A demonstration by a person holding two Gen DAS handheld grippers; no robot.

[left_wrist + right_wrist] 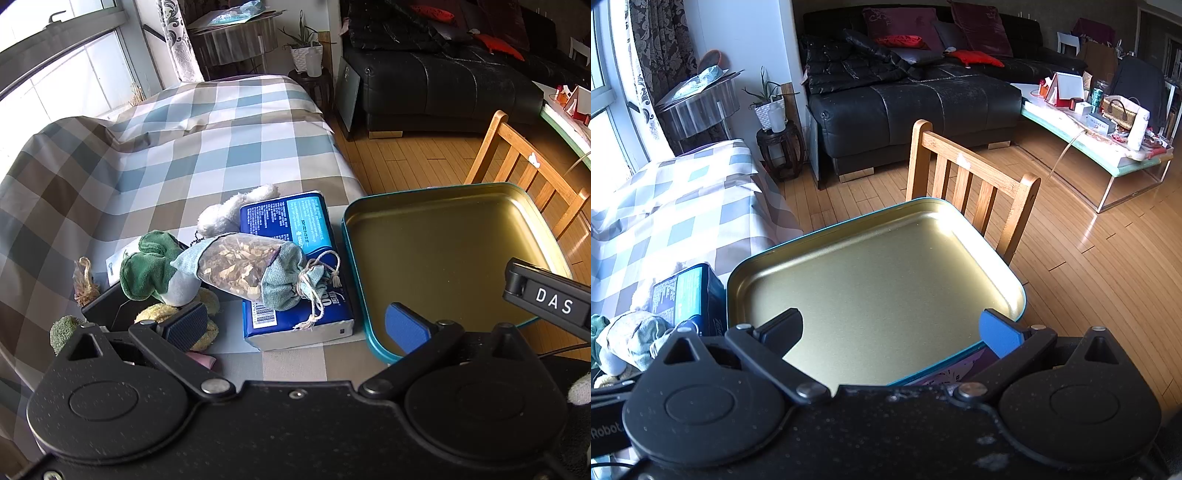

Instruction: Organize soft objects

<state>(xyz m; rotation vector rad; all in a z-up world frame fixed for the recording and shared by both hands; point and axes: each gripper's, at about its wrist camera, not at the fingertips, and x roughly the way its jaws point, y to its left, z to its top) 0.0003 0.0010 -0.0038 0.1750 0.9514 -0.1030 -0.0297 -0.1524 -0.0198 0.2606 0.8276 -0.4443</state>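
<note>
- We hold the left gripper [297, 326] with its black and blue fingers spread wide and nothing between them; it hovers tilted downward above the near edge of the heap of soft things, with the blue tissue pack under the gap between its fingers.
- We hold the right gripper [891, 330] just as wide and just as empty; it hangs over the near side of the shallow teal-rimmed tin tray with a gold inside [879, 273]; its tip also shows at the right edge of the left wrist view.
- The soft things lie together on the blue, brown and white checked cloth [207, 147], just left of the tray; none is in the tray.
- The blue plastic-wrapped tissue pack [295, 229] lies flat, close beside the tray's left rim.
- A pale green drawstring sachet with a clear window of dried chips [255, 271] rests slantwise across the pack; its tied cord end points toward the tray.
- A white fluffy plush piece [231, 212] lies behind the pack; a green and grey plush toy [155, 267] sits left of the sachet, touching it.
- A wooden slatted chair [975, 184] stands behind the tray; a black leather sofa [923, 107] stands farther back.
</note>
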